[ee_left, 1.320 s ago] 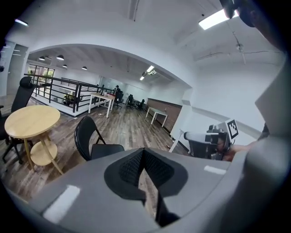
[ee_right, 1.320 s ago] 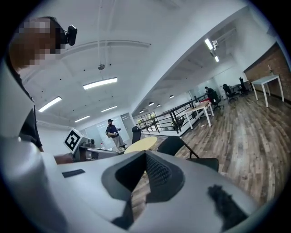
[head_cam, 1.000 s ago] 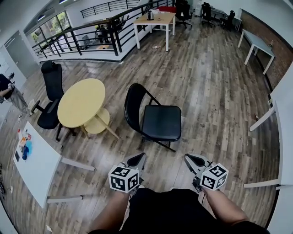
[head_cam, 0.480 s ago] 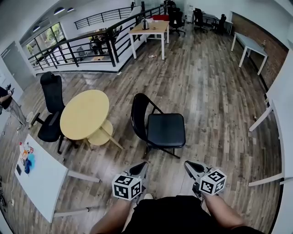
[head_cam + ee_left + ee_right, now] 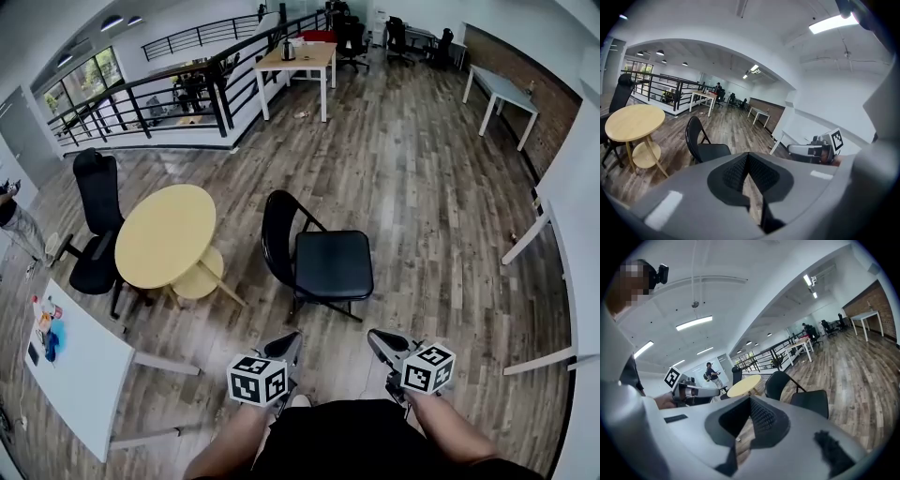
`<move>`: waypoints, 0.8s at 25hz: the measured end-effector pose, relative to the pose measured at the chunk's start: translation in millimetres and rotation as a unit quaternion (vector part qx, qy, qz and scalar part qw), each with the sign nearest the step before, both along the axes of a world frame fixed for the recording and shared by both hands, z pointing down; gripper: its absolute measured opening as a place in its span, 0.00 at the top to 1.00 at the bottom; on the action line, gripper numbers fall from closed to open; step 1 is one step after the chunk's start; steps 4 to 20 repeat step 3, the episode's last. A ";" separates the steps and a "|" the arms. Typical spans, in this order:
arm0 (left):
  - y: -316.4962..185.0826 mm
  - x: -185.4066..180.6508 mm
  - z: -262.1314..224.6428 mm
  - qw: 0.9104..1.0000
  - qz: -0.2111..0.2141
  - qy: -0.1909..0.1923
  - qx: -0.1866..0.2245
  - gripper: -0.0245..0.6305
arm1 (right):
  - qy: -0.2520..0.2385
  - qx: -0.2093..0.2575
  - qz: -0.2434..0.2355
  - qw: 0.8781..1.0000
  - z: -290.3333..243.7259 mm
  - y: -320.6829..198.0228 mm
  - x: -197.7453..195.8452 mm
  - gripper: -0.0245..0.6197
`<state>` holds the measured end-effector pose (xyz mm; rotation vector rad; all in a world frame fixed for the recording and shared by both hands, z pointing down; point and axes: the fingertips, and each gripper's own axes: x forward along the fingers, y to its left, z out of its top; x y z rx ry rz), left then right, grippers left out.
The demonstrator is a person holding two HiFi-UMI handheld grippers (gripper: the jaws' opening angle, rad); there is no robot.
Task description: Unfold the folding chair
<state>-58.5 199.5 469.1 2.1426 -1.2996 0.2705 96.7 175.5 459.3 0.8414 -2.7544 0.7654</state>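
Jaws of the left gripper [image 5: 289,341] and the right gripper [image 5: 379,337] were pressed together, empty. At twelve o'clock, well apart, the folding chair [image 5: 330,264] stood open, seat down. Unfolding looked finished, so only withdrawal remained. Against a second earlier, both grippers sat slightly lower in the head view, and the chair was unchanged.

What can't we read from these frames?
- Folding chair, head view: the joints under the seat, hidden by the seat itself.
- Small things on the white table, head view: too small to name.
- Person, head view: cut off by the left edge.
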 end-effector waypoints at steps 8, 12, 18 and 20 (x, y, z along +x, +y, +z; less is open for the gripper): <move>0.3 -1.3 1.4 1.000 -0.001 -0.002 0.000 0.95 | -0.004 -0.004 -0.004 1.000 1.6 4.4 -1.7 0.95; 0.3 -1.3 1.4 1.000 -0.001 -0.002 0.000 0.95 | -0.004 -0.004 -0.004 1.000 1.6 4.4 -1.7 0.95; 0.3 -1.3 1.4 1.000 -0.001 -0.002 0.000 0.95 | -0.004 -0.004 -0.004 1.000 1.6 4.4 -1.7 0.95; 0.3 -1.3 1.4 1.000 -0.001 -0.002 0.000 0.95 | -0.004 -0.004 -0.004 1.000 1.6 4.4 -1.7 0.95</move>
